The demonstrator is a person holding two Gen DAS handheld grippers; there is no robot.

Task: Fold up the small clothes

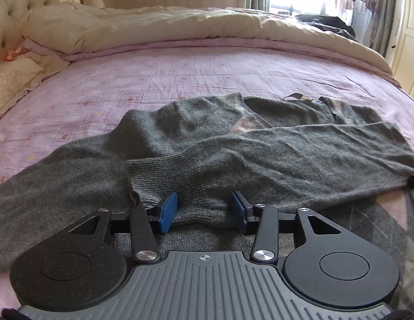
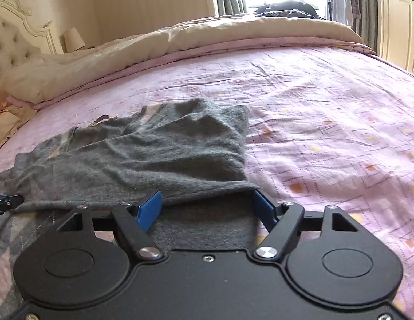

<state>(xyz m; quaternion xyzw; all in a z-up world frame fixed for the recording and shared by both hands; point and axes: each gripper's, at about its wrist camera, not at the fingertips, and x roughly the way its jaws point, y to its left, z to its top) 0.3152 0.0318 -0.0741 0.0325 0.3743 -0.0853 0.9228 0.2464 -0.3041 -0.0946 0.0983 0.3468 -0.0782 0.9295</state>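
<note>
The left gripper (image 1: 204, 210) sits low in the centre of its frame, blue rubber pads (image 1: 168, 212) spread apart on either side of a ribbed cuff (image 1: 164, 178), touching nothing firmly that I can see. That cuff ends a long sleeve (image 1: 300, 149) folded across the grey sweater (image 1: 193, 122), a fuzzy, soft knit lying flat in the middle of the frame (a pale pink argyle diamond shows near its V-neck and again at lower right). The right gripper (image 2: 208, 208) is also parted, at lower centre of its view, with the sweater's folded edge (image 2: 207, 186) draped between and slightly over its pads. In that view the knit fills the left half, rumpled into shallow ridges. Under everything spreads a lilac bedsheet (image 2: 327, 133), thin and creased, printed with small squares. A cream quilt (image 1: 166, 24) lies bunched along the upper part of the frame, beside a tufted headboard (image 1: 12, 8) at upper left.
</note>
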